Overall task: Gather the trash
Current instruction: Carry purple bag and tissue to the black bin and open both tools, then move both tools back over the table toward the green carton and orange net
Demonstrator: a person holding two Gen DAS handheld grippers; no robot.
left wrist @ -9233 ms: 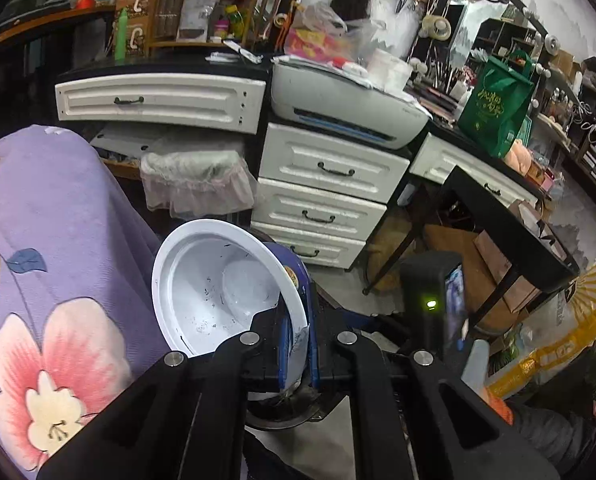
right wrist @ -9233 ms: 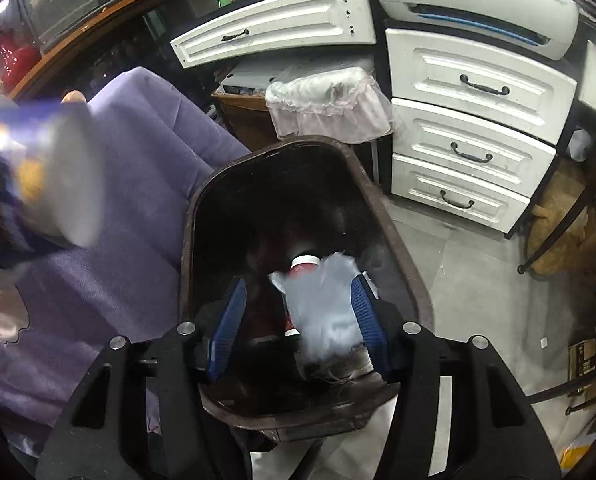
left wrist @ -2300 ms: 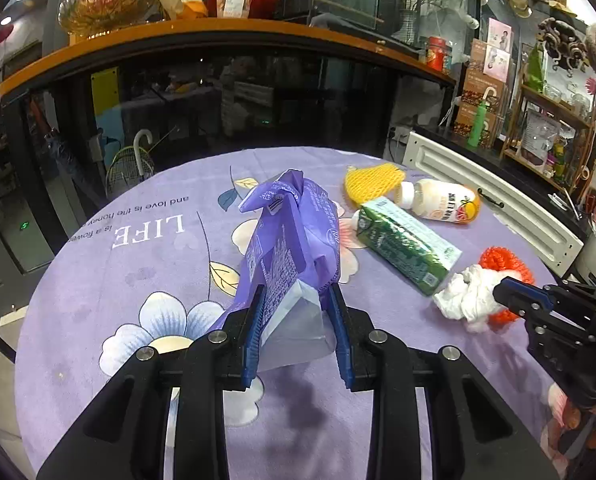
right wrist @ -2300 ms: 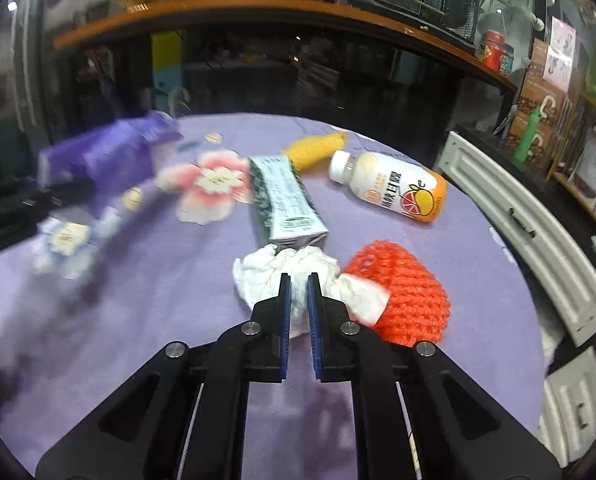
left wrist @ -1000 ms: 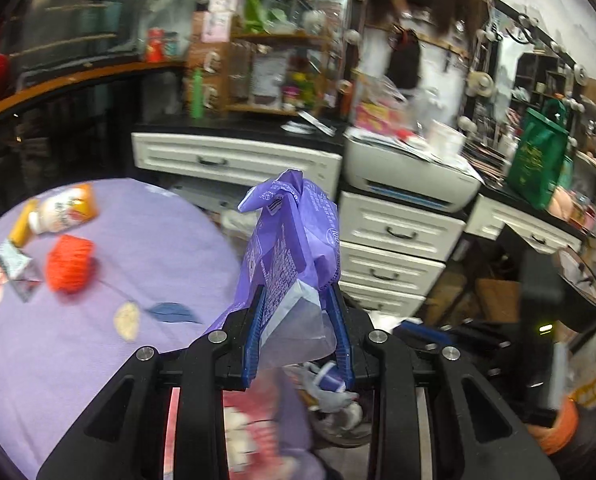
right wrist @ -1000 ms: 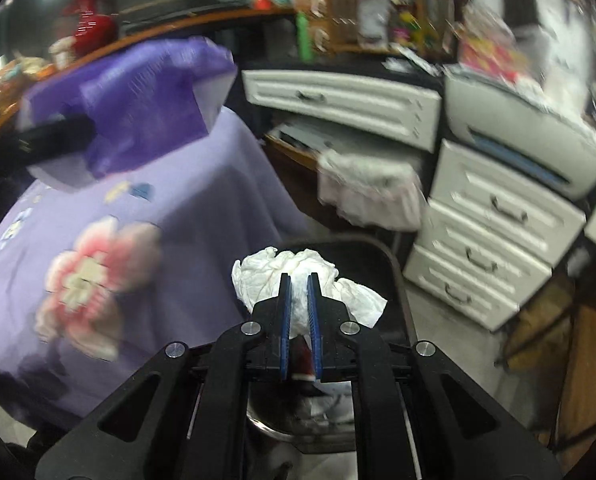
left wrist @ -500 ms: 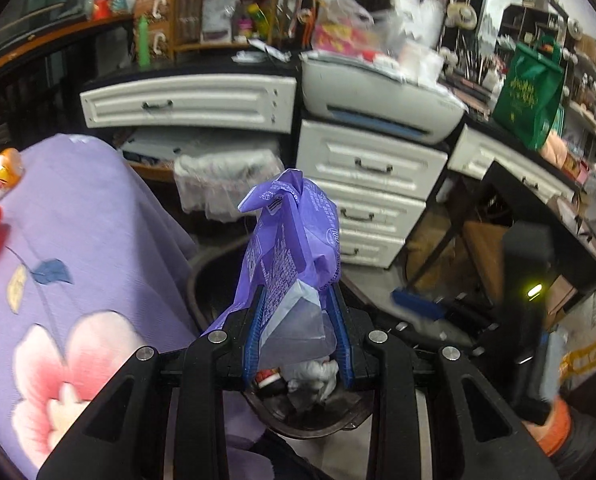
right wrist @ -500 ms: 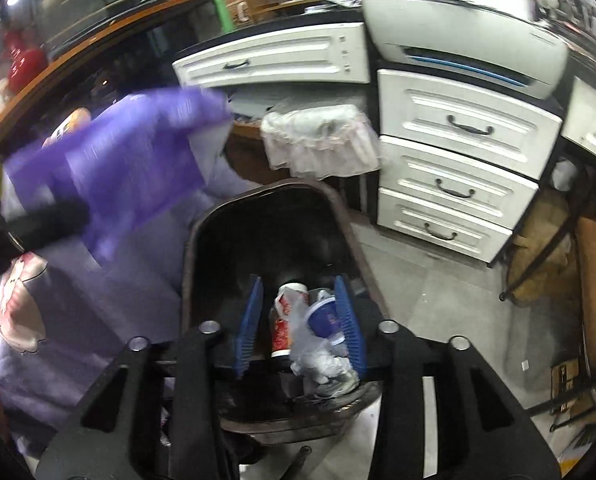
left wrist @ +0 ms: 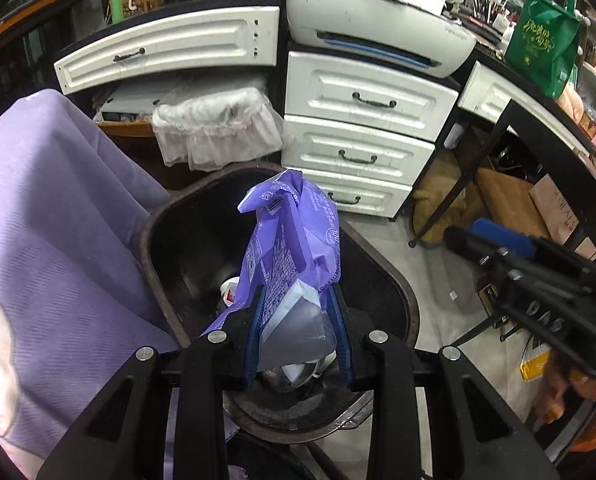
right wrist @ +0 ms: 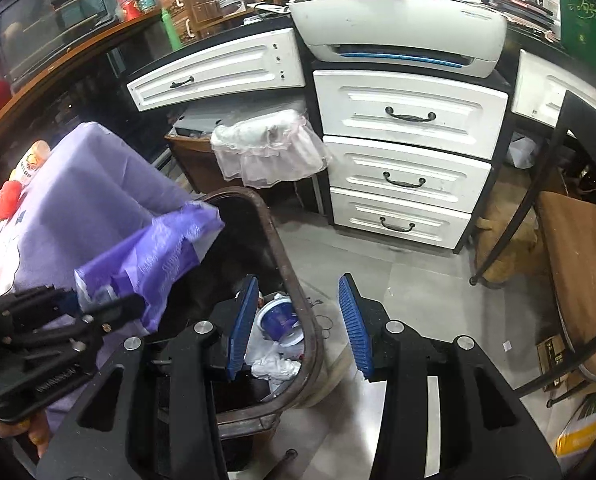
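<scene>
Left wrist view: left gripper (left wrist: 296, 330) clamps the lower end of a purple snack bag (left wrist: 288, 248), blue pads pressing both sides. Bag stands up from the jaws, directly above the mouth of the dark trash bin (left wrist: 393, 280). Right gripper (right wrist: 298, 322) has jaws apart with nothing between them, straddling the bin's right rim (right wrist: 288, 264). Inside the bin, below the bag: white crumpled tissue (right wrist: 276, 366) and a blue-white cup (right wrist: 278, 320). Purple tablecloth (left wrist: 58, 220) hangs just left of the bin; white drawers (right wrist: 405, 168) behind the bin.

Step, as judged: drop-off of the bag. Next move calls for parting the left jaws over the bin so the bag falls clear of the rim.
</scene>
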